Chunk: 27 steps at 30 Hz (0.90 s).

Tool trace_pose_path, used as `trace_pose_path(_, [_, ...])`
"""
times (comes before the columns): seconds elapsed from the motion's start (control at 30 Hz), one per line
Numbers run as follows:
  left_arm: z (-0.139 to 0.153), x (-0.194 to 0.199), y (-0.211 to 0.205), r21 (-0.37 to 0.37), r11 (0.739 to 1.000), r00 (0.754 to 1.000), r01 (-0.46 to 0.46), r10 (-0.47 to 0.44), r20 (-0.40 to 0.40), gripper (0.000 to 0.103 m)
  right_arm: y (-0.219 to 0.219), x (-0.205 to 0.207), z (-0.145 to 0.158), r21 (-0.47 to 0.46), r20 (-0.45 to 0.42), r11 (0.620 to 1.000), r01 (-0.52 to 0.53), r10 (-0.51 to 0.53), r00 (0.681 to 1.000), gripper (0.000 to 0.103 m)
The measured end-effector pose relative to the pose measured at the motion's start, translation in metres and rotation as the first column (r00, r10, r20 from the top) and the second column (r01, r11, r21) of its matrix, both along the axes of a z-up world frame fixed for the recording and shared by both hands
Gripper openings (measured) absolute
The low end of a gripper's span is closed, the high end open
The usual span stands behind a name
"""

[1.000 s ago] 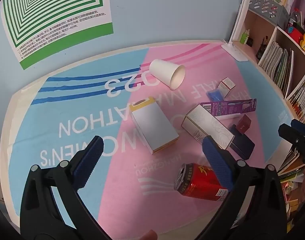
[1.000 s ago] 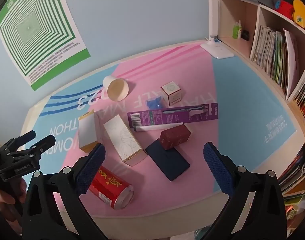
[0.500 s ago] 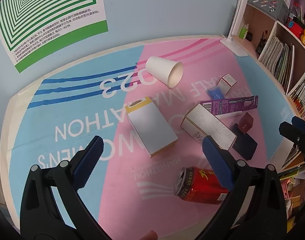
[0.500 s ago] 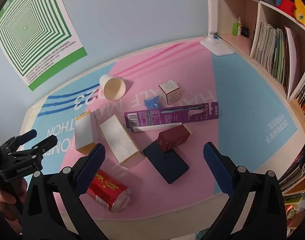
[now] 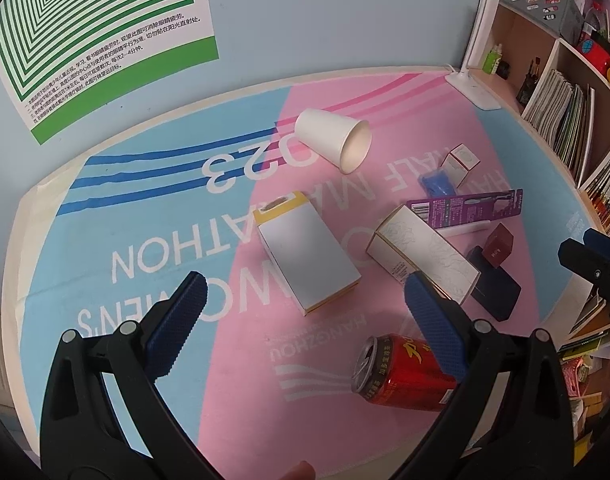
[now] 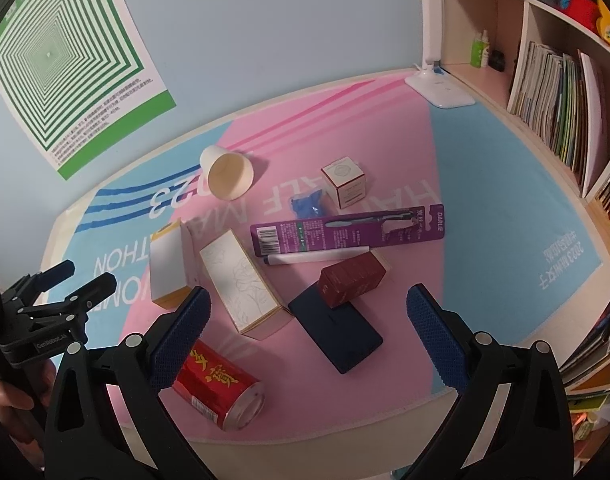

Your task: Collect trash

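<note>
Trash lies scattered on a pink and blue mat (image 5: 153,216). A red can (image 5: 405,380) lies on its side near the front edge, also in the right wrist view (image 6: 217,388). A white paper cup (image 5: 333,140) lies tipped at the back. A white and yellow box (image 5: 309,252), a long cream box (image 5: 421,256), a purple toothbrush pack (image 6: 345,230), a dark red box (image 6: 351,278), a navy flat case (image 6: 335,332), a small white cube box (image 6: 345,182) and a blue wad (image 6: 309,206) lie between. My left gripper (image 5: 301,320) is open above the mat's front. My right gripper (image 6: 305,328) is open above the navy case.
A bookshelf (image 6: 553,80) with books and bottles stands at the right. A white lamp base (image 6: 439,88) sits at the back right corner. A green-striped poster (image 5: 85,28) hangs on the blue wall. A white marker (image 6: 313,258) lies under the toothbrush pack.
Both grippers have moved slightly forward and lower over the mat, so the objects look a little closer. Both stay open. No object has moved.
</note>
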<state>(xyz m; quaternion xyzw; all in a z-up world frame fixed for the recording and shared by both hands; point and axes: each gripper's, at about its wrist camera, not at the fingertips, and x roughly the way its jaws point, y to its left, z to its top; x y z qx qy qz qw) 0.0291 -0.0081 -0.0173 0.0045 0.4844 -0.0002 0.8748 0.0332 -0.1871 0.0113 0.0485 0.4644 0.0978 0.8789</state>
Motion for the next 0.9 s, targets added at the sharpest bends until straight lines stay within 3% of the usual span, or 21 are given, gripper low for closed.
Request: trace_pose_path(0.9, [-0.0042,0.007,-0.0024,-0.003,1.0,1.0,-0.001,0.001,-0.019,0.097,-0.001,0.0047,-0.0043,-0.007,-0.014,1.0,0.001,-0.001,1.0,0.097])
